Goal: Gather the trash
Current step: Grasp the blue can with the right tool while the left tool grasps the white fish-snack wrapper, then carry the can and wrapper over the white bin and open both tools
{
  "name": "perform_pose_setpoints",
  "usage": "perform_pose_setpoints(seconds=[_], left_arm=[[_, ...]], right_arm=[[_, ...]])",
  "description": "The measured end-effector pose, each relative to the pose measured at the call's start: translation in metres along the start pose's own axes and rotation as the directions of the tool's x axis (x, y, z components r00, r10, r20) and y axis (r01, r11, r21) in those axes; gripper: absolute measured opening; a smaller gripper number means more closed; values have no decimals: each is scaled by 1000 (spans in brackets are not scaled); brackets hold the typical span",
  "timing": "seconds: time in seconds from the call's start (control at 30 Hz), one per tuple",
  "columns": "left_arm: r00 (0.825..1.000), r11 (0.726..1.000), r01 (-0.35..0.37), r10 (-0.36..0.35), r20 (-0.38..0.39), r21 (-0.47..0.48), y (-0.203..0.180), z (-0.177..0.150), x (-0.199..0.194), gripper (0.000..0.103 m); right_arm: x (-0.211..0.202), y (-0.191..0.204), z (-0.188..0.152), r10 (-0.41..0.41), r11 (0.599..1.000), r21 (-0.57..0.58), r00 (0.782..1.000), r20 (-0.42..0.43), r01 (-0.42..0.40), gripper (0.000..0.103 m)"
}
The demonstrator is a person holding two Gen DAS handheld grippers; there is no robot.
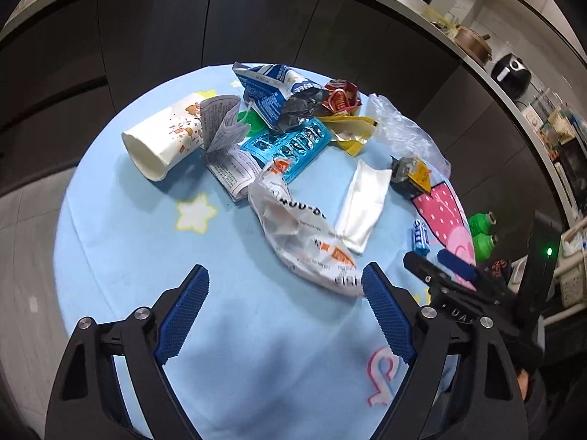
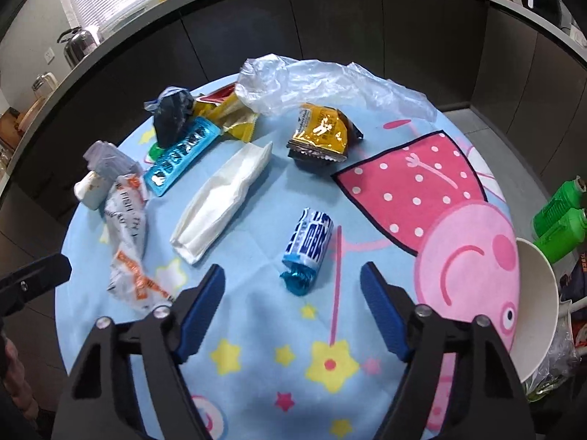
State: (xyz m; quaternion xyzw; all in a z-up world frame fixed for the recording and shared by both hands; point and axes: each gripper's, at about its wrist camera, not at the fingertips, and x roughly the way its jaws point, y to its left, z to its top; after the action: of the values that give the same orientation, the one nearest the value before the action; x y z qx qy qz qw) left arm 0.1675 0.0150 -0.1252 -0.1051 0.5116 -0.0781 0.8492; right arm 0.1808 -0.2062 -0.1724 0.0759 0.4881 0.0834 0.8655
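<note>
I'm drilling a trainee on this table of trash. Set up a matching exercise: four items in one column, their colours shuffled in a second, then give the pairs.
Items:
1. blister pack
2. folded napkin
3. small candy wrapper
4. snack packet

Colours:
A. white
B. gold-yellow
C. shiny turquoise
D. blue and white with lettering

Pairs: 1-C, 2-A, 3-D, 4-B

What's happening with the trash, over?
Left gripper open, empty. Right gripper open, empty, above blue candy wrapper. Trash all on table. Nothing blocking.
</note>
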Motion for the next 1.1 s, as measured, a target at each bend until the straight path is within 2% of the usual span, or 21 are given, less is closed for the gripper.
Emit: perform_pose_setpoints(seconds=[0.13, 0.23, 0.3, 0.4, 0.47, 0.53, 0.63, 0.67, 0.8, 1.0, 1.1], left_arm=[[1000, 1000, -5, 5, -19, -16, -5, 13, 18, 81], [999, 1000, -15, 15, -37, -25, -10, 19, 31, 81], [999, 999, -21, 19, -49, -35, -10, 20, 39, 81], [997, 999, -32, 30, -64, -35, -10, 22, 49, 72], [996, 999, -44, 42, -78, -27, -11, 21, 55, 59], [996, 999, -28, 25, -83, -33, -12, 19, 57, 51], [997, 999, -50, 49, -67, 0, -17, 16, 50, 42], [997, 998, -56, 56, -60, 10, -19, 14, 46, 35], [999, 998, -36, 36, -8, 51, -29, 7, 17, 33], [998, 992, 40, -46, 49, 121, -56, 3, -27, 33], [994, 984, 84, -95, 61, 159, -79, 4, -39, 33]], right_arm=[[8, 1, 2, -44, 999, -10, 999, 12, 45, 55], [7, 0, 1, -57, 998, -24, 998, 10, 57, 19], [2, -3, 0, -34, 999, -11, 999, 15, 34, 17], [-8, -5, -5, -18, 1000, -9, 999, 31, 18, 16], [-15, -5, -8, -1, 1000, -8, 999, 41, 2, 16], [-22, -5, -12, 20, 1000, -6, 998, 52, -20, 15], [-33, -6, -17, 49, 999, 0, 996, 69, -49, 14], [-37, -7, -19, 56, 998, 6, 996, 75, -57, 14], [-53, -10, -24, 71, 997, 18, 992, 103, -73, 14], [-85, -25, -31, 94, 993, 60, 983, 159, -105, 14], [-101, -37, -35, 81, 992, 86, 980, 183, -98, 14]])
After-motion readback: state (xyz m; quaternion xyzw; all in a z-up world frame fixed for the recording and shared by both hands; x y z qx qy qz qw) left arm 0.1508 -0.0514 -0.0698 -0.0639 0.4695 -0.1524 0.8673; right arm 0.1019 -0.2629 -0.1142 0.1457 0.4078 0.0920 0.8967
